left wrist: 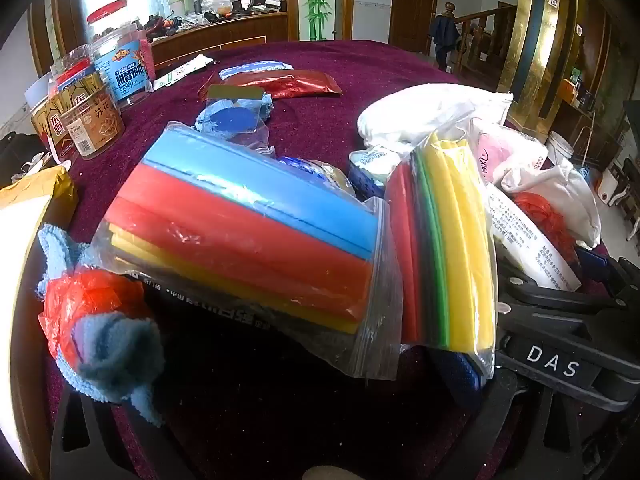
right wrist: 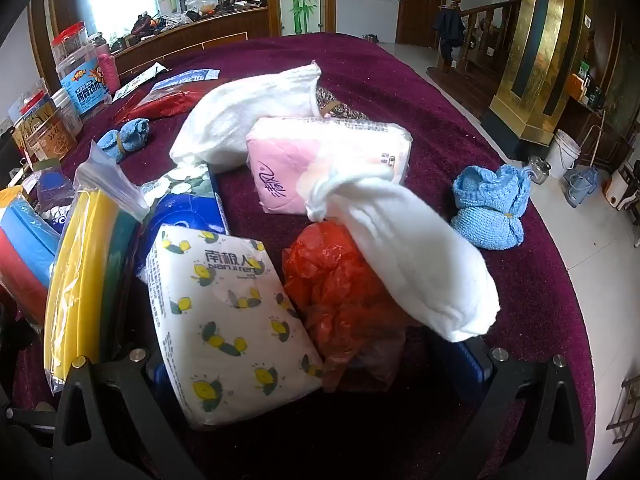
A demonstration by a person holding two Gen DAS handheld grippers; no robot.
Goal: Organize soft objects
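Observation:
My left gripper [left wrist: 280, 420] stands open low over the maroon table. A zip bag of blue, red and yellow foam sheets [left wrist: 248, 240] lies across the gap between its fingers. A second bag of red, green and yellow sheets [left wrist: 452, 248] stands on edge to the right of it. A blue cloth tied in red plastic [left wrist: 100, 320] sits by the left finger. My right gripper [right wrist: 316, 384] is also open wide. Between its fingers lie a bee-print tissue pack [right wrist: 224, 320], a crumpled red plastic bag [right wrist: 340, 292] and a white cloth roll [right wrist: 408, 264]; no pad presses on them.
Further back are a pink tissue pack [right wrist: 320, 160], a white cloth bundle [right wrist: 248, 120], a blue flowered pack [right wrist: 184, 200] and a blue knitted piece [right wrist: 492, 208] near the table's right edge. Jars [left wrist: 100, 92] stand at the far left, red foil packets [left wrist: 296, 84] behind.

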